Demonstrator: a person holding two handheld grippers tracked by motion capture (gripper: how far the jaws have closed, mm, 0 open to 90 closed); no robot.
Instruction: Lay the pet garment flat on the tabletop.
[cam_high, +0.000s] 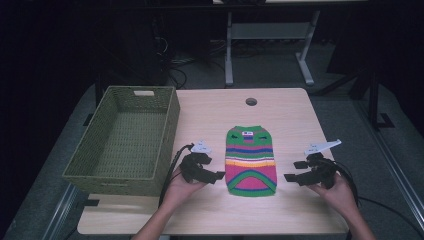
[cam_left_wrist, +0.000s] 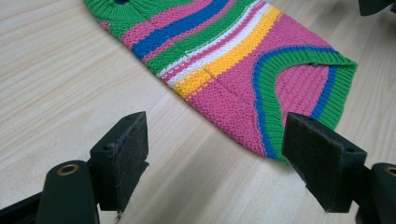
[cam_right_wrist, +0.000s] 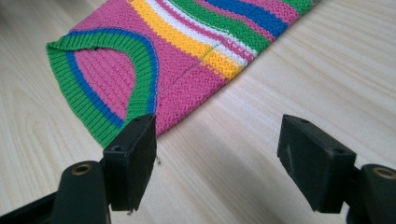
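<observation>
We hold the left hand-held gripper (cam_high: 212, 172) and right hand-held gripper (cam_high: 292, 172) with jaws spread and empty, flanking the striped knit sweater (cam_high: 251, 160) flat on the table (cam_high: 210, 112), wicker basket (cam_high: 125, 140) beyond at left

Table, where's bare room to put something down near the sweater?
Bare wood lies behind the sweater up to the hole, and along the front edge between the forearms. The basket is empty. Crowded beside the sweater, where left gripper and right gripper flank it.
</observation>
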